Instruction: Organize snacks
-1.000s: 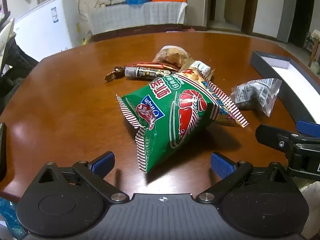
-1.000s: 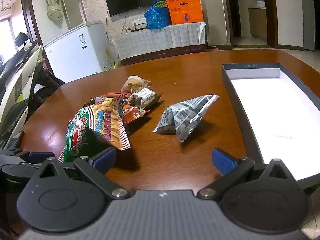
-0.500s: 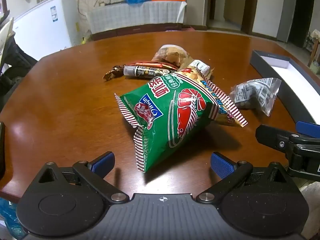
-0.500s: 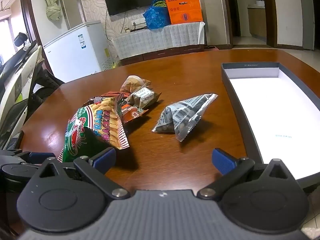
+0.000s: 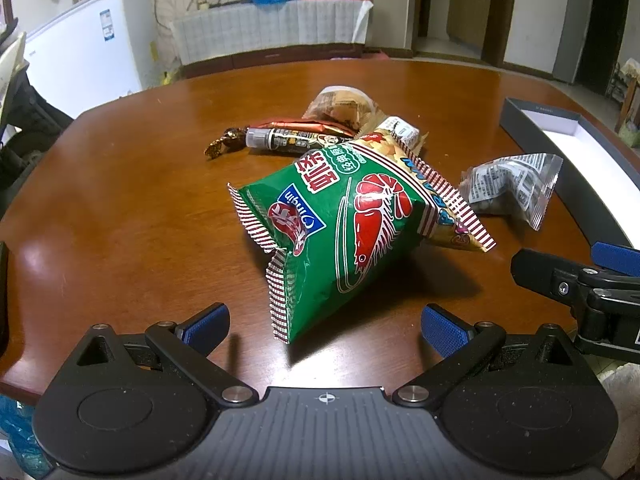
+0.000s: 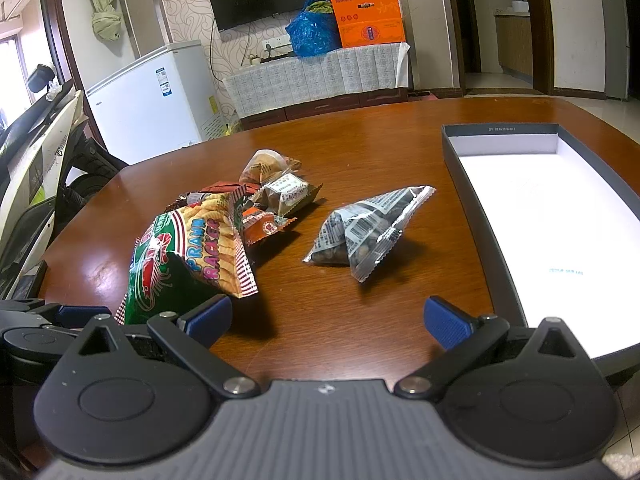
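A green prawn cracker bag (image 5: 344, 236) lies on the brown table just ahead of my open, empty left gripper (image 5: 324, 322); it also shows in the right wrist view (image 6: 188, 256). A clear grey packet of nuts (image 6: 364, 232) lies ahead of my open, empty right gripper (image 6: 326, 318) and shows in the left wrist view (image 5: 512, 188). Behind lie several small snacks: an orange packet (image 6: 262, 224), a brown wrapped snack (image 6: 286, 194), a tan bag (image 5: 340, 104) and a dark tube (image 5: 288, 140). The dark box with a white inside (image 6: 476, 216) stands at the right.
The right gripper's fingers (image 5: 576, 280) show at the right edge of the left wrist view. The table's near edge (image 5: 16, 384) runs just under both grippers. A white freezer (image 6: 156, 104) and a covered cabinet (image 6: 320, 76) stand beyond the table.
The left gripper has crept slightly toward the prawn cracker bag. The right gripper has barely moved. Both stay open.
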Demonstrator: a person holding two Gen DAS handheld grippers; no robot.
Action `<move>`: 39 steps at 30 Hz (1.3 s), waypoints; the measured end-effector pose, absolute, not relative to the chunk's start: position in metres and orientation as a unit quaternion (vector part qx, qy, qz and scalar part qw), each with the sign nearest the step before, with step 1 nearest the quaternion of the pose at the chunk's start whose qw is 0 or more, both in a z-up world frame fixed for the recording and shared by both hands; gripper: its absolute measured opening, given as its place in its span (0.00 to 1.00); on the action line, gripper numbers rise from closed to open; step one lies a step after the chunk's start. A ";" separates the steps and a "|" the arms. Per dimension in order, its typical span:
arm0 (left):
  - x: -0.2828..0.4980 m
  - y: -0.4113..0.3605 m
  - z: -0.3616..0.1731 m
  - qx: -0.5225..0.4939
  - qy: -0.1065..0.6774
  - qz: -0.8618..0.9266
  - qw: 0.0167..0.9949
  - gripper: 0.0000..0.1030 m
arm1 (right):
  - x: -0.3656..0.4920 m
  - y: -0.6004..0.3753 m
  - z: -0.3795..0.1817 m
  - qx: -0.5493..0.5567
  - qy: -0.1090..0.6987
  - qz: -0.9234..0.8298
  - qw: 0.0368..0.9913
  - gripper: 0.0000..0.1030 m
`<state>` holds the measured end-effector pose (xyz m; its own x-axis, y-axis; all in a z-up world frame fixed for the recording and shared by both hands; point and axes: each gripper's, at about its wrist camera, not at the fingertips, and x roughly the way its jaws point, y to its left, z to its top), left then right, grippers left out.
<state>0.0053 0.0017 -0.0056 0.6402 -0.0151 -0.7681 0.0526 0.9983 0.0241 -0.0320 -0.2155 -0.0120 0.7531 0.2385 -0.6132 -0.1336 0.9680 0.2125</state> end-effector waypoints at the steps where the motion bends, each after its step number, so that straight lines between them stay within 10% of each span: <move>1: 0.005 0.002 -0.006 0.022 0.424 -0.019 0.905 1.00 | -0.032 -0.216 -0.012 0.079 0.338 0.100 0.933 1.00; 39: 0.007 0.007 -0.005 0.006 0.425 -0.015 0.905 1.00 | -0.032 -0.215 -0.014 0.068 0.340 0.103 0.932 1.00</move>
<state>0.0072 0.0074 -0.0054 0.6377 -0.0219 -0.7700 0.0316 0.9995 -0.0023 -0.0324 -0.2146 -0.0136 0.7474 0.2386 -0.6200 -0.1466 0.9695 0.1964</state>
